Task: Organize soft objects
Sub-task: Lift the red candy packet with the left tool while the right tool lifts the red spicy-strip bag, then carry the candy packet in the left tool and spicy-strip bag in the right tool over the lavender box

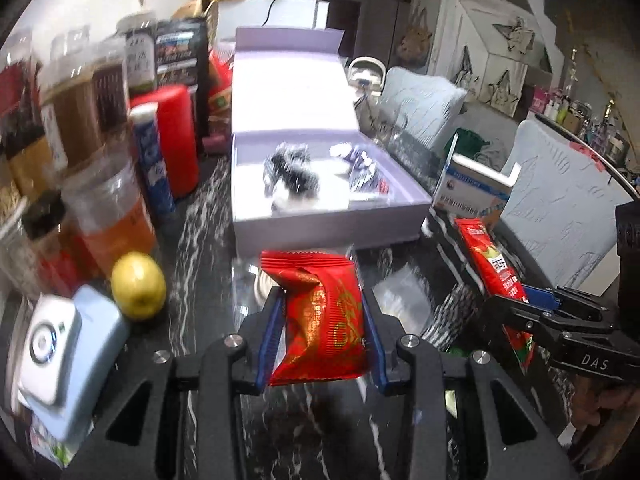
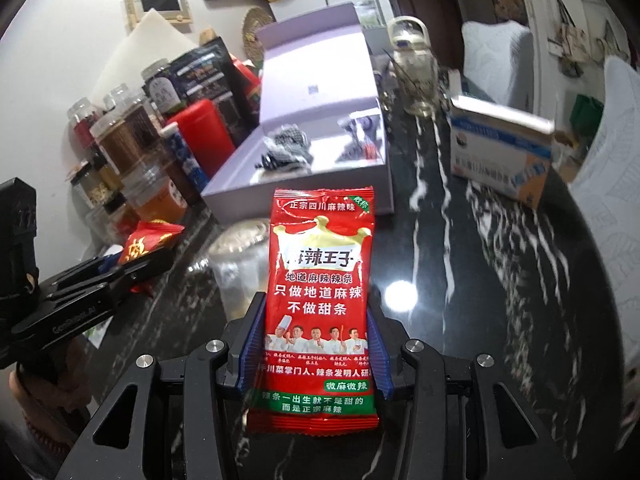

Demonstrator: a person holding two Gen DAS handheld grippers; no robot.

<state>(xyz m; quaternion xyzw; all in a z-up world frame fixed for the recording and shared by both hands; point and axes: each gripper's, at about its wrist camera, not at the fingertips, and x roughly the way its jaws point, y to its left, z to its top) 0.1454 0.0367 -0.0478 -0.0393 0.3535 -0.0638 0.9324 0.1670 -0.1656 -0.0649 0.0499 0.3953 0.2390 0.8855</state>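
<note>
The left gripper (image 1: 324, 320) jaws pinch a red snack packet (image 1: 320, 320); the right gripper (image 2: 316, 344) jaws pinch a spicy strip packet (image 2: 320, 300), both probably headed for the open purple box (image 1: 320, 220) above them.

Items in the lavender box (image 1: 256, 216): smeared by motion blur in the left wrist view; their kind cannot be told.
Jars at left (image 1: 76, 112): labels blurred, unreadable.
Clear bag on the counter (image 2: 240, 268): partly hidden behind the red-green snack packet (image 2: 316, 300).
Pale-blue device (image 1: 68, 364): cut off by the fisheye edge.
</note>
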